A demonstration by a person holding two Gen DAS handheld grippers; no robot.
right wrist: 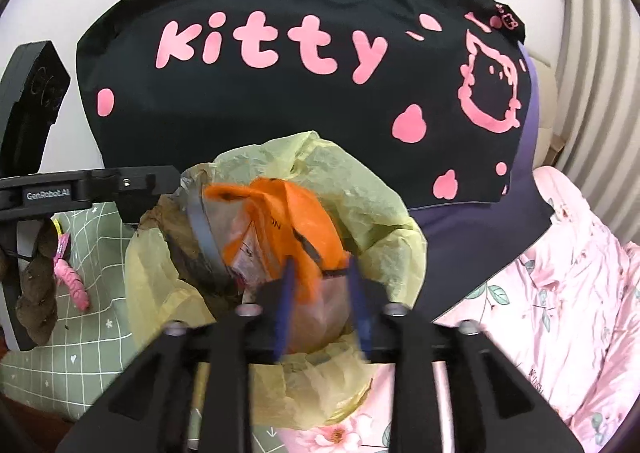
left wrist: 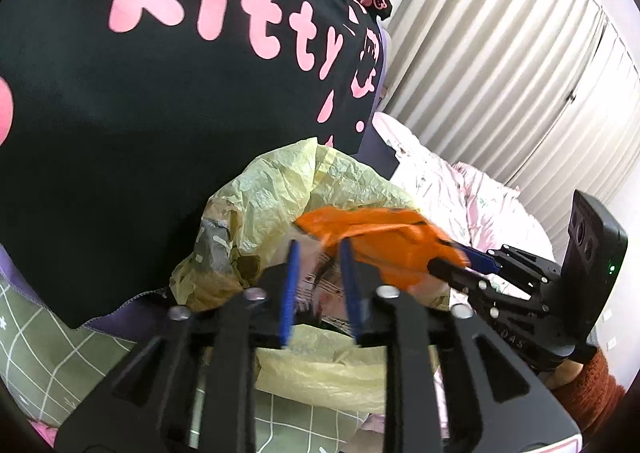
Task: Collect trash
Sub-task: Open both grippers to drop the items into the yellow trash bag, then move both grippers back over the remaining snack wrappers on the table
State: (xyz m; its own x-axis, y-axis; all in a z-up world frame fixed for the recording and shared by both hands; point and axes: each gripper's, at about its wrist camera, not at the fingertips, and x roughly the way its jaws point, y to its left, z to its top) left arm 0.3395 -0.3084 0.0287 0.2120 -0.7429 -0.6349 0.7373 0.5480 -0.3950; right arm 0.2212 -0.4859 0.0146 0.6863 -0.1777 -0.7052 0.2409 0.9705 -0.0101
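Observation:
A crumpled yellow trash bag point(left wrist: 272, 181) point(right wrist: 360, 205) lies open on the bed, with clear wrappers and dark scraps inside. An orange plastic wrapper point(left wrist: 380, 237) point(right wrist: 288, 213) sits blurred over its mouth. My left gripper point(left wrist: 320, 253) stands open over the bag's near rim, its blue fingers apart with only clear film seen behind the gap. My right gripper point(right wrist: 321, 273) is open too; a corner of the orange wrapper hangs loose between its fingers. In the left wrist view the right gripper point(left wrist: 464, 257) reaches in from the right, its tips at the wrapper's edge.
A black pillow with pink "kitty" lettering point(left wrist: 160, 93) point(right wrist: 280, 113) stands right behind the bag. Pink floral bedding point(right wrist: 560, 273) lies to the right and a green grid sheet point(right wrist: 92, 313) to the left, with a brown braided item point(right wrist: 36, 293) on it. A curtain point(left wrist: 500, 53) hangs at the back.

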